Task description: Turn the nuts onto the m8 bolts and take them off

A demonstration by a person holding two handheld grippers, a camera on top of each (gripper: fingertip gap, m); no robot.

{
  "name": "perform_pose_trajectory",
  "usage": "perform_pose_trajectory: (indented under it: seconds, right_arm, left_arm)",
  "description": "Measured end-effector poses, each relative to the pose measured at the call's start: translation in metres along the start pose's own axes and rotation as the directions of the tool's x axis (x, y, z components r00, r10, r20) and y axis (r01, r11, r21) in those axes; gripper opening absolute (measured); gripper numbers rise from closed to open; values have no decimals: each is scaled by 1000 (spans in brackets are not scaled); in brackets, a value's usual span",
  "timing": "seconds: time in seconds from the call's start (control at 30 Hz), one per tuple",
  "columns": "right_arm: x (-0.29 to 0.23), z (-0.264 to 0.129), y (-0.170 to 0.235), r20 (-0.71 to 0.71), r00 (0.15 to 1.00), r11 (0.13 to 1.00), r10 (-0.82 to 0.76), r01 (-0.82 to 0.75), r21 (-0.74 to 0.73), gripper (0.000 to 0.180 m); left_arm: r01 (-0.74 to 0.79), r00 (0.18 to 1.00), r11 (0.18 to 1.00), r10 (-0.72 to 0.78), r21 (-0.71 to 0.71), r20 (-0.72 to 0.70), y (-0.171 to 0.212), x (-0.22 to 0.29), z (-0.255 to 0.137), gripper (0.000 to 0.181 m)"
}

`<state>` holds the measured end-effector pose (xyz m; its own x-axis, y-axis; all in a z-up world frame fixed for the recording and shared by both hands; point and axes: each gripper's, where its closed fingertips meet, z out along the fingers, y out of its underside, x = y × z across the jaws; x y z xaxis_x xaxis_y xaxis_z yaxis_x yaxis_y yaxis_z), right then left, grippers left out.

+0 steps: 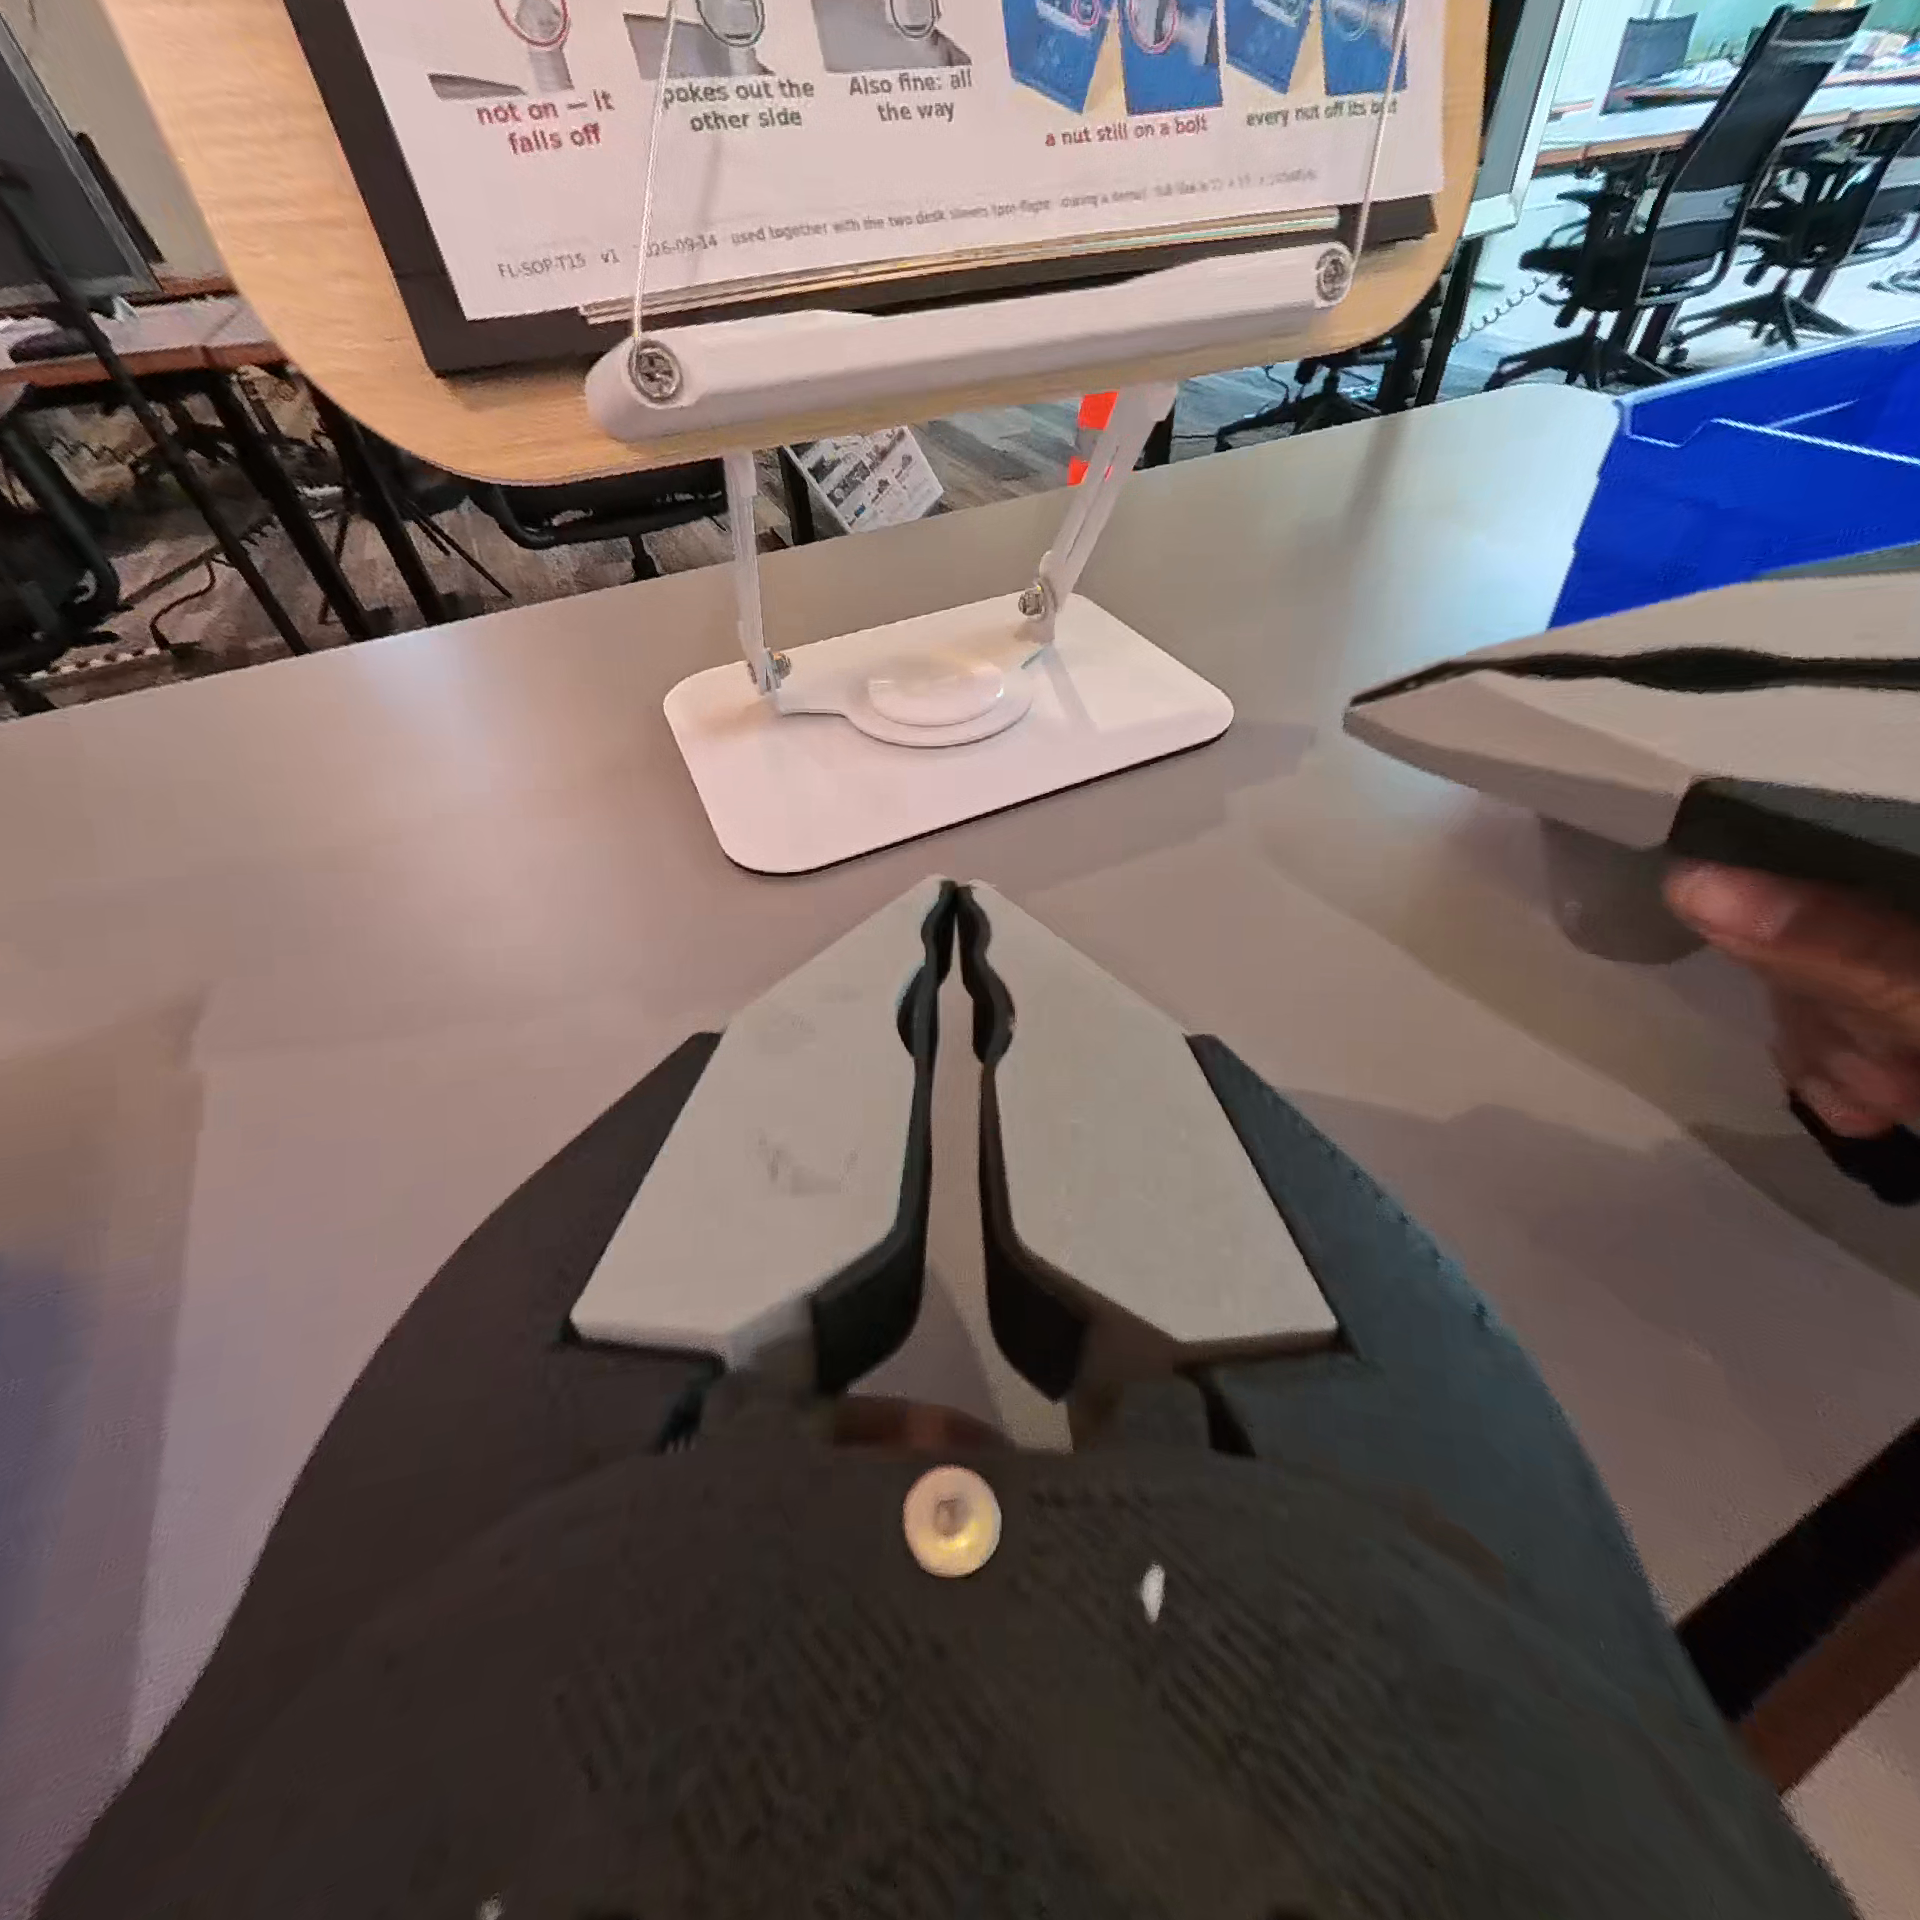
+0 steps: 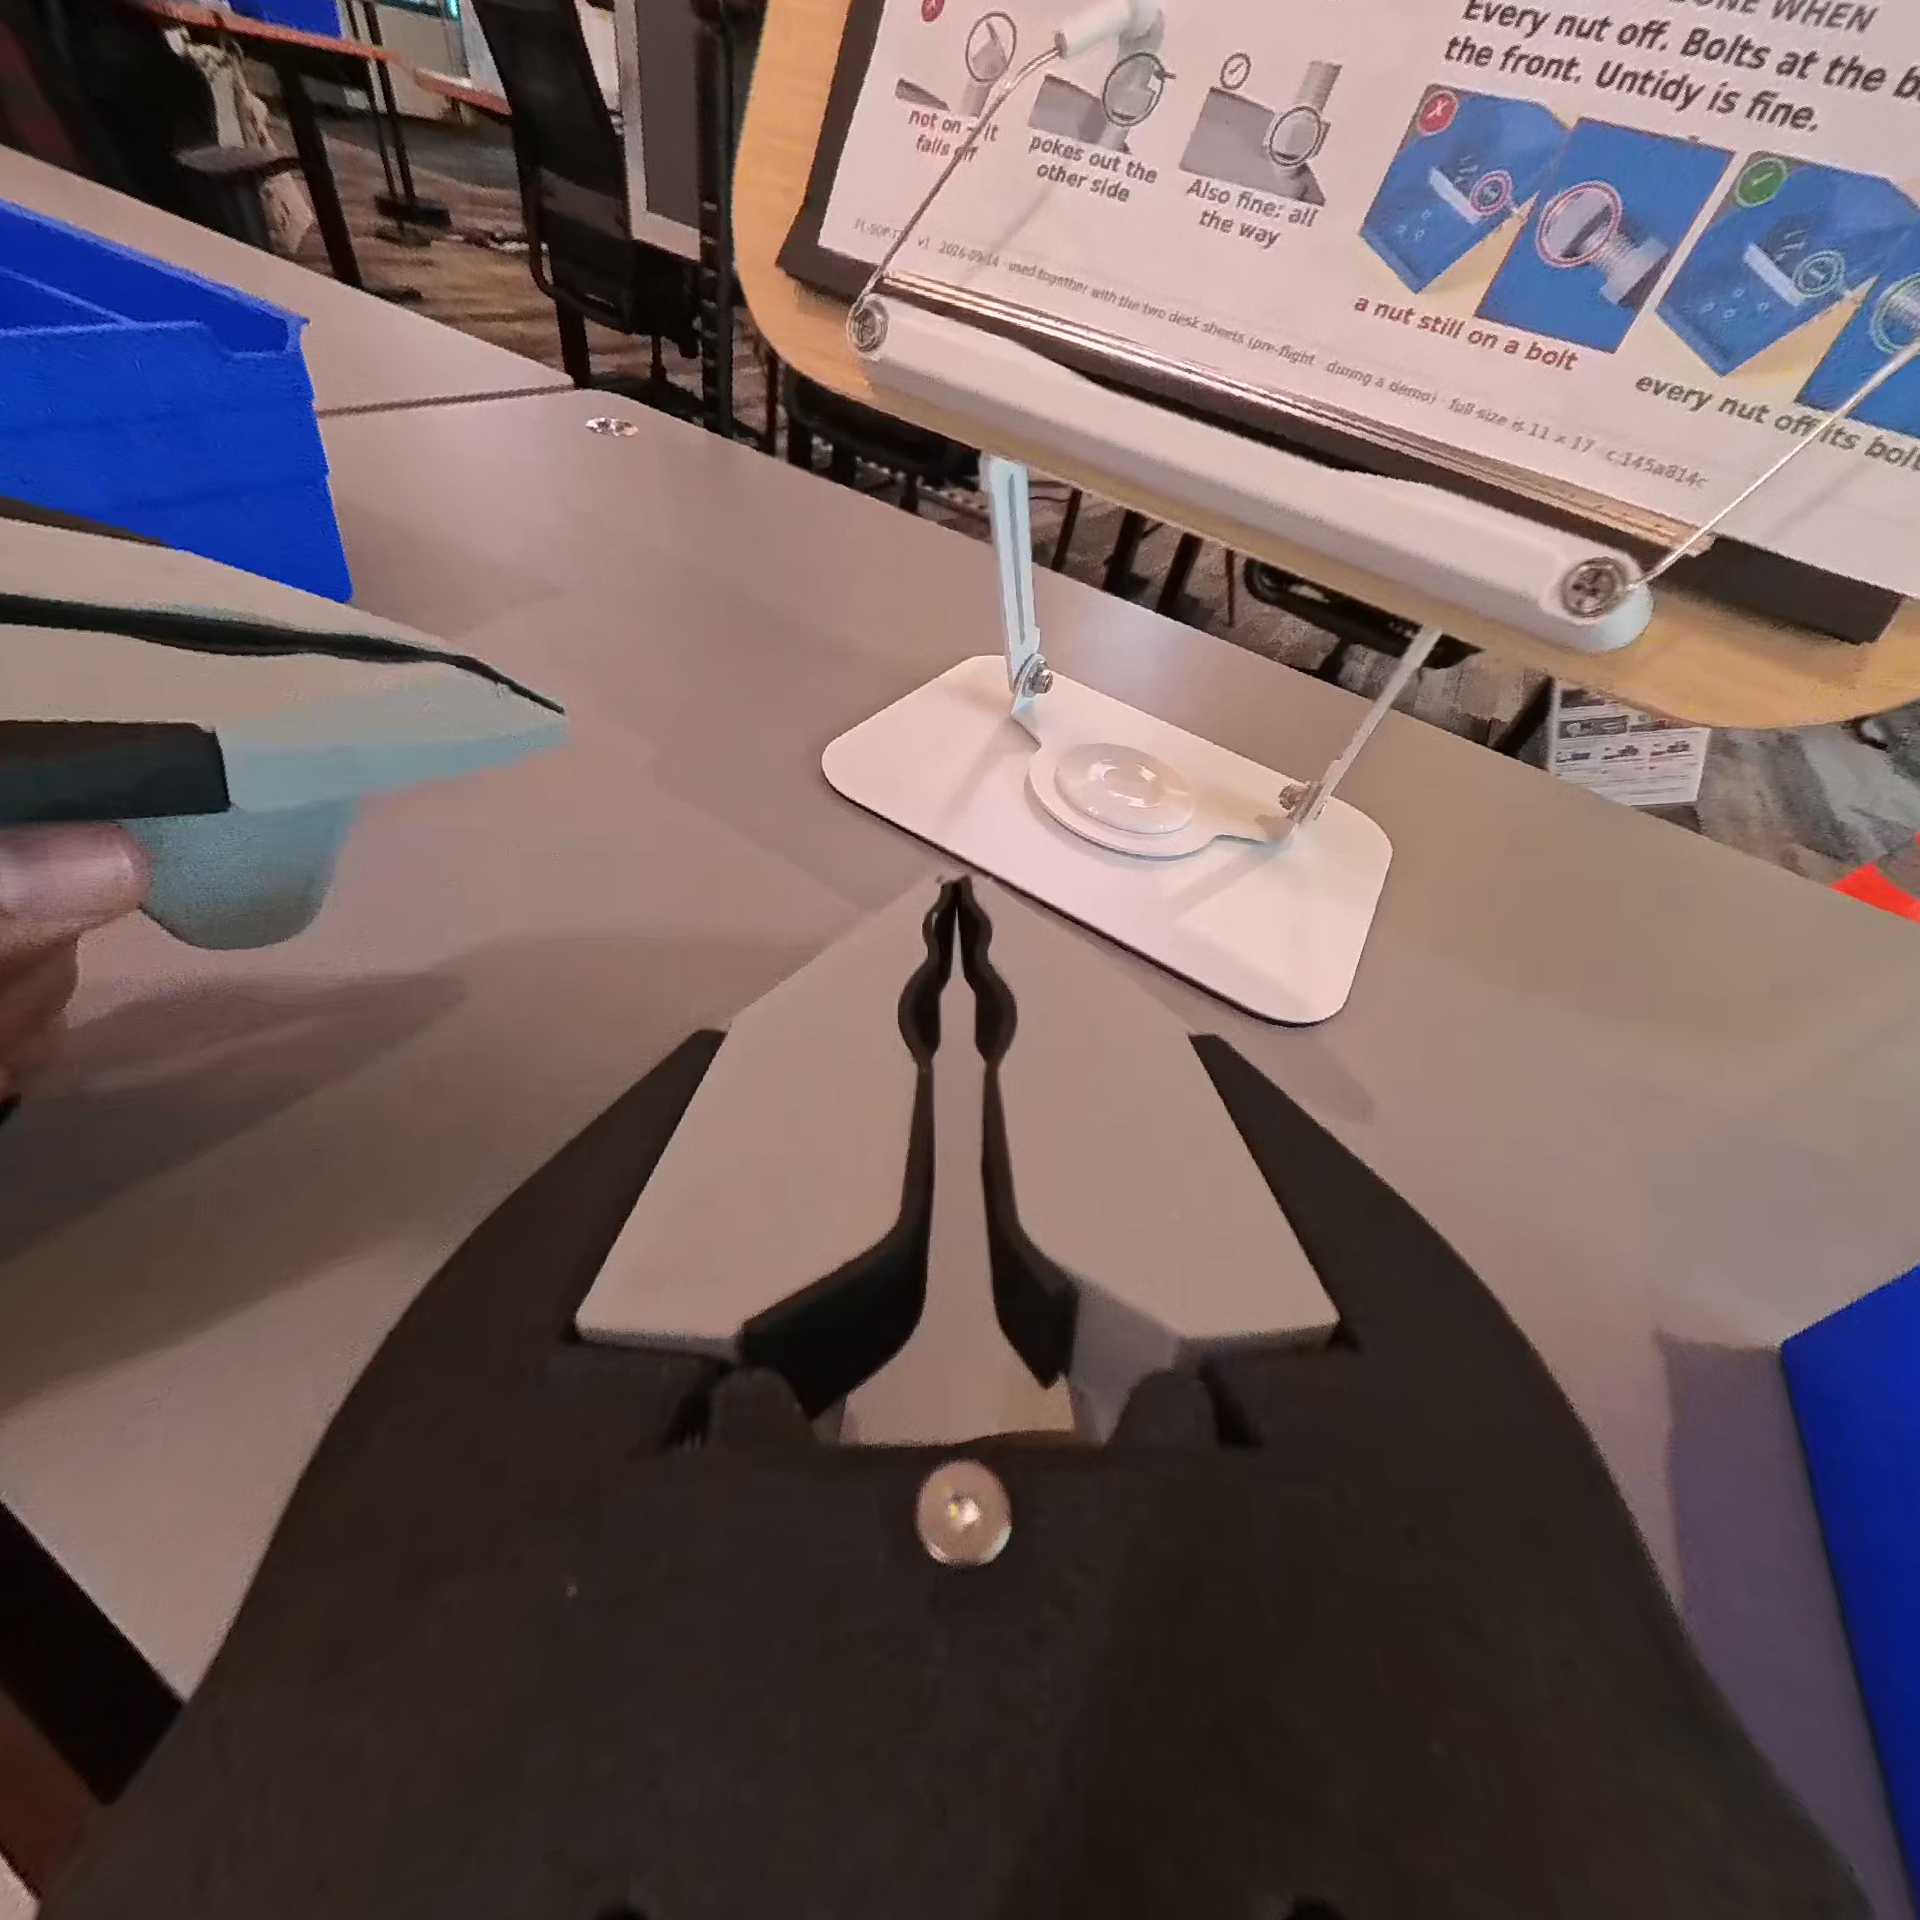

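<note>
No nuts or bolts show in either view. My left gripper (image 1: 958,890) is shut and empty, hovering over the grey table (image 1: 312,831) and pointing at a white stand base (image 1: 935,774). My right gripper (image 2: 956,883) is also shut and empty, pointing at the same base (image 2: 1226,904). Each gripper shows in the other's view with its jaws together: the right one at the right edge of the left wrist view (image 1: 1371,709), the left one at the left edge of the right wrist view (image 2: 545,712). A blue bin (image 1: 1766,468) stands beyond the right gripper, and it also shows in the right wrist view (image 2: 156,416).
The stand holds a wooden board (image 1: 343,312) with an instruction sheet (image 2: 1351,208) above the table. A hand (image 1: 1829,997) holds the right gripper. Another blue object (image 2: 1860,1558) sits at the lower right of the right wrist view. Office chairs (image 1: 1683,208) and desks stand behind the table. Left tips to right tips: about 10 cm.
</note>
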<state>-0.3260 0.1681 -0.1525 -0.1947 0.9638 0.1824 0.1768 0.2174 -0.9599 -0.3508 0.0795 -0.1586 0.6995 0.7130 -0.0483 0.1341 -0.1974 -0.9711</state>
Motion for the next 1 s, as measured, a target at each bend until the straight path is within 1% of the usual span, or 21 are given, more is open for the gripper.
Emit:
perform_pose_trajectory:
  seconds: [0.03,0.07,0.1,0.13,0.2,0.23,0.27,0.3,0.37,0.47,0.53,0.63,0.7,0.77,0.83,0.9,0.93,1.0]
  right_arm:
    - [-1,1,2,-10,1000,1000,-13,13,-7,3]
    - [1,3,4,-34,999,1000,-22,22,-15,16]
    - [2,5,6,-50,998,999,-34,32,-24,24]
    - [1,6,8,-50,998,999,-44,42,-27,31]
    - [-2,8,9,-35,998,998,-58,56,-37,50]
    - [-5,8,9,-17,997,997,-71,70,-43,54]
    - [-8,9,9,2,996,995,-87,87,-38,55]
    - [-11,9,10,20,995,995,-93,94,-36,59]
    - [-17,8,15,58,994,994,-89,93,-59,68]
    - [-17,4,18,74,995,996,-65,69,-52,70]
    - [-16,1,16,67,996,998,-50,53,-39,72]
    - [-15,-1,15,40,995,994,-94,95,-48,73]
    - [-14,-3,15,20,993,992,-114,115,-46,73]
    - [-17,-6,13,24,995,994,-101,102,-38,73]
    - [-21,-8,11,28,995,995,-97,98,-30,72]
    - [-23,-9,11,19,993,993,-114,114,-23,71]
    - [-23,-9,10,16,992,992,-122,122,-23,71]
    - [-23,-11,8,9,992,992,-125,125,-12,70]
  left_arm:
    - [9,1000,1000,-9,0,2,0,-2,0,0]
    - [18,1000,1000,-18,5,6,-1,-3,-1,0]
    - [23,1000,1000,-23,9,4,-1,-4,-2,7]
    - [26,1000,1000,-26,6,-13,-1,-1,-3,9]
    - [3,994,1000,-5,-24,-111,0,14,-8,10]
    - [-16,984,999,9,-34,-179,-3,24,-14,13]
    - [-27,969,999,20,-29,-245,-8,32,-22,13]
    - [-29,958,1000,25,-11,-284,-15,36,-31,8]
    - [-13,962,999,21,33,-272,-22,28,-44,4]
    - [29,964,999,-19,36,-266,-17,19,-49,4]
    - [57,962,998,-50,20,-270,-13,16,-45,12]
    - [52,951,998,-55,-17,-305,-6,25,-43,18]
    - [8,966,1000,-11,-16,-258,-5,22,-42,27]
    - [-35,978,999,35,4,-204,-7,16,-45,27]
    - [-29,987,999,33,23,-157,-12,8,-52,30]
    - [7,990,1000,-10,-19,-141,-10,-1,-66,38]
    - [8,990,1000,-11,-25,-143,-12,-4,-79,40]
    - [-34,995,999,33,-11,-93,-20,-21,-115,36]
